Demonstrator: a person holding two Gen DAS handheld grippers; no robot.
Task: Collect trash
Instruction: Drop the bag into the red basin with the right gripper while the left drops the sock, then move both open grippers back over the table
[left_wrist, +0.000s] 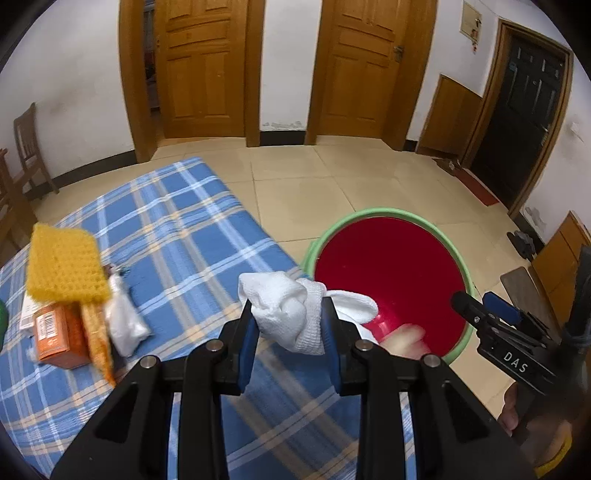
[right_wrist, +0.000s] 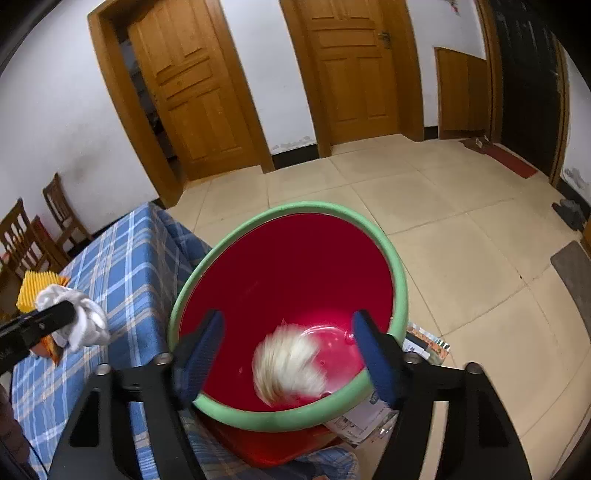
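Left gripper (left_wrist: 290, 325) pinching a crumpled white cloth (left_wrist: 284, 308) between its blue pads, right at the rim of the red bin (right_wrist: 295, 266). Right gripper (right_wrist: 286, 356) spread wide above the bin mouth, nothing gripped. Blurred pale wad (right_wrist: 290, 363) low inside, between those parted jaws.

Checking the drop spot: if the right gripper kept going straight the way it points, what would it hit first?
Most likely the red inside of the bin. The right gripper stands open over its mouth, with a blurred pale scrap between; depth is uncertain.
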